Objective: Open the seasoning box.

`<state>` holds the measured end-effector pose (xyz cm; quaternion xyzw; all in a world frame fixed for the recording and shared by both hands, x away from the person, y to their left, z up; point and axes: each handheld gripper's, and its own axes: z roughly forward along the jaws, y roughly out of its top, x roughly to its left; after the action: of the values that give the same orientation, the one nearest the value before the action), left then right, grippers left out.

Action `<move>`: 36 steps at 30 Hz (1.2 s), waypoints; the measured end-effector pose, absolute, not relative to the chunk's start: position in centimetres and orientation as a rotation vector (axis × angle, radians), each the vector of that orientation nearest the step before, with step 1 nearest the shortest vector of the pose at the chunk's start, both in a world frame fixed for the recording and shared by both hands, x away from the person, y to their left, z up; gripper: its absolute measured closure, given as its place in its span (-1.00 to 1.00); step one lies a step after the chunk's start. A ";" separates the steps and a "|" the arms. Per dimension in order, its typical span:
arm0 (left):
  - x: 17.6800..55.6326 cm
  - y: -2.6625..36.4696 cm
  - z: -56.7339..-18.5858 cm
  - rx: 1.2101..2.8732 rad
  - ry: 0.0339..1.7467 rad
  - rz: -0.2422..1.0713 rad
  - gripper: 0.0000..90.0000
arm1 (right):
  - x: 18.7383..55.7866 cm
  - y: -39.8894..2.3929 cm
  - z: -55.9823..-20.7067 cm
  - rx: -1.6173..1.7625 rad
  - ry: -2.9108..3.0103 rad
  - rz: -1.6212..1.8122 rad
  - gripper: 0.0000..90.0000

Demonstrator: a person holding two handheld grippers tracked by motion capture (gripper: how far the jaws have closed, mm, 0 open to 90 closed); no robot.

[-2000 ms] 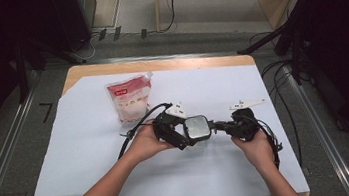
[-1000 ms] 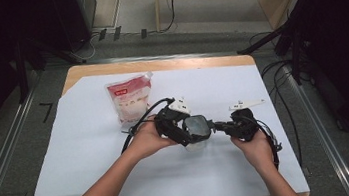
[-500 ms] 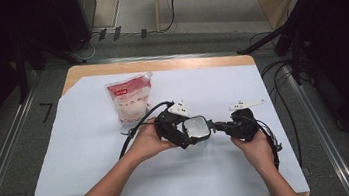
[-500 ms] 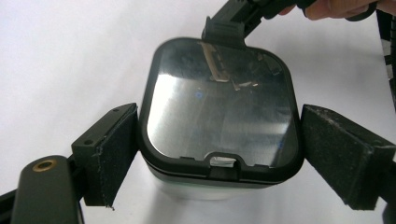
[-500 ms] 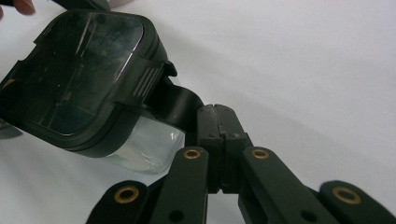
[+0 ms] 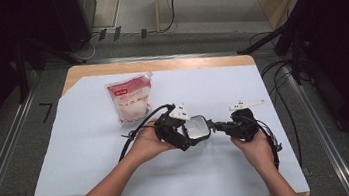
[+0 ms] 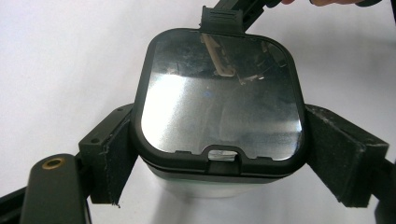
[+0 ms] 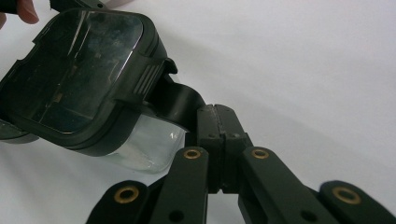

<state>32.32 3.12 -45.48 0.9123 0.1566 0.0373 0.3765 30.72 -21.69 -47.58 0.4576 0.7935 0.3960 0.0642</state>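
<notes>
A clear container (image 6: 197,127) with a black-rimmed see-through lid (image 7: 219,107) is held just above the white sheet. My left gripper (image 7: 224,156) is shut on it, one pad (image 7: 114,156) against each side wall. In the high view that left gripper (image 6: 187,134) sits in the person's left hand at the table's middle. My right gripper (image 8: 215,122) is shut, its tips pinching the lid's black latch flap (image 8: 175,100) at the container's edge. From above, the right gripper (image 6: 219,126) reaches the container from the right.
A red-and-white snack bag (image 6: 130,99) lies flat on the sheet, behind and left of the hands. The wooden table (image 6: 158,64) shows bare at its far edge. Black cables (image 6: 134,135) trail from both grippers.
The left hand has shifted slightly with the container and its cable loop has moved. The right hand has kept still.
</notes>
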 end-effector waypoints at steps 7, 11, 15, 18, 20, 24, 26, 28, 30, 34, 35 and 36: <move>32.3 3.0 -45.2 2.335 0.390 0.103 -0.60 | 30.7 -21.6 -47.6 1.390 2.397 1.192 1.00; 32.3 3.0 -44.7 2.323 0.382 0.115 -0.59 | 30.7 -21.6 -47.6 1.393 2.397 1.192 1.00; 32.3 3.0 -44.5 2.329 0.376 0.111 -0.59 | 30.7 -21.6 -47.7 1.392 2.398 1.194 1.00; 32.3 2.9 -44.4 2.328 0.379 0.114 -0.59 | 30.7 -21.6 -47.7 1.393 2.396 1.194 1.00; 32.3 2.9 -44.2 2.327 0.371 0.123 -0.59 | 30.7 -21.7 -47.7 1.393 2.398 1.198 1.00; 32.4 2.8 -43.6 2.295 0.376 0.104 -0.59 | 30.7 -21.7 -47.7 1.394 2.399 1.199 1.00; 32.5 2.7 -43.2 2.290 0.370 0.099 -0.59 | 30.7 -21.6 -47.7 1.392 2.401 1.203 1.00; 32.5 2.5 -43.0 2.286 0.370 0.100 -0.59 | 30.6 -21.6 -47.6 1.405 2.401 1.201 1.00; 32.6 2.4 -42.8 2.283 0.370 0.096 -0.59 | 30.6 -21.6 -47.7 1.397 2.402 1.203 1.00; 32.8 1.9 -42.3 2.277 0.368 0.094 -0.59 | 30.6 -21.6 -47.7 1.397 2.404 1.206 1.00; 32.8 1.8 -42.1 2.280 0.362 0.094 -0.59 | 30.6 -21.6 -47.7 1.397 2.405 1.206 1.00; 32.9 1.7 -42.0 2.280 0.362 0.095 -0.59 | 30.6 -21.7 -47.7 1.394 2.405 1.207 1.00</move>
<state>32.86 1.71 -42.03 0.9027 0.1435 0.0377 0.4039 30.58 -21.66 -47.67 0.4592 0.7924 0.3976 0.0554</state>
